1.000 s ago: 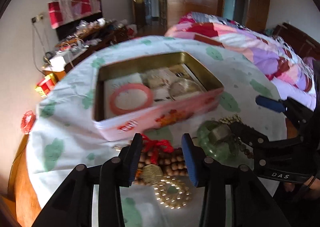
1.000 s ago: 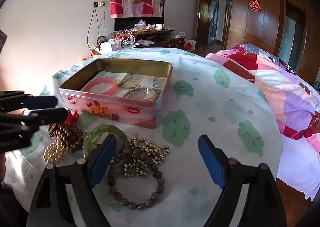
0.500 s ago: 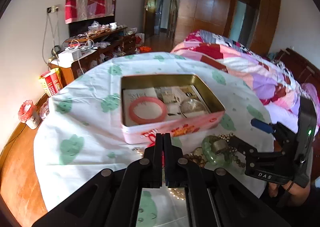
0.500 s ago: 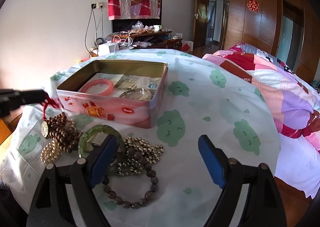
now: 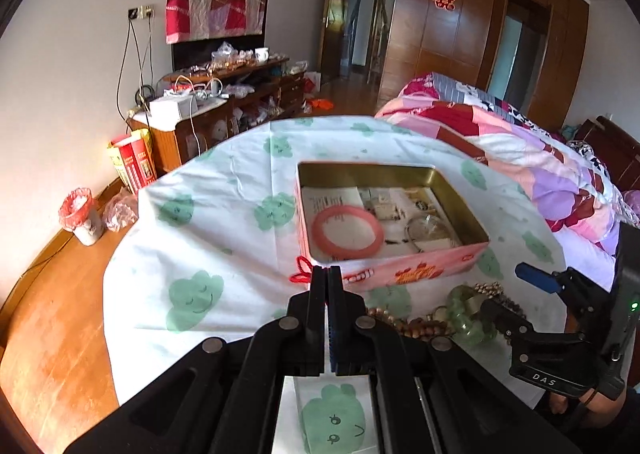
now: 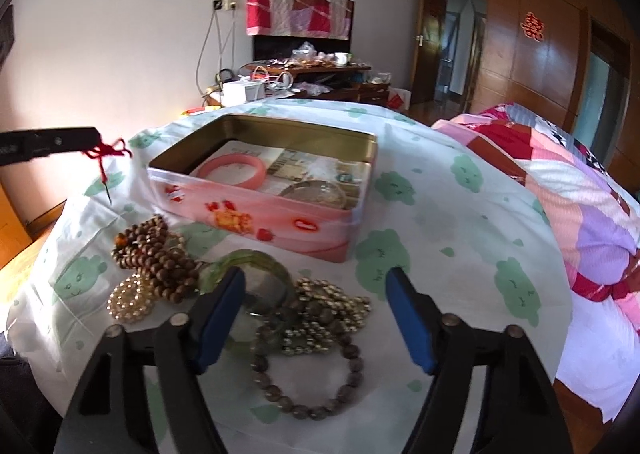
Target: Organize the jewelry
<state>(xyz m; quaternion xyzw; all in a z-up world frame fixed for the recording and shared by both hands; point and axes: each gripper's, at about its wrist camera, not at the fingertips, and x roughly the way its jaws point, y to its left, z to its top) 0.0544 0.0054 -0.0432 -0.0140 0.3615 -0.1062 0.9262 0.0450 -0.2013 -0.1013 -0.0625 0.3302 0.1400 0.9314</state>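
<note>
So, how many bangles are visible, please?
3. A pink bangle and a clear bangle lie in the tin; a green bangle lies on the tablecloth before it. Others may be hidden under the beads.

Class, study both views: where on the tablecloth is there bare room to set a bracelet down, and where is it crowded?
Bare cloth lies left of the tin, toward the table edge, and right of it, toward the bed. It is crowded in front of the tin, where the wooden beads, green bangle and metal beads are piled.

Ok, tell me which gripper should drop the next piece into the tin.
Left. The left gripper is already shut on the red knotted cord, lifted beside the pink tin; the right gripper hangs open and empty over the bead pile.
</note>
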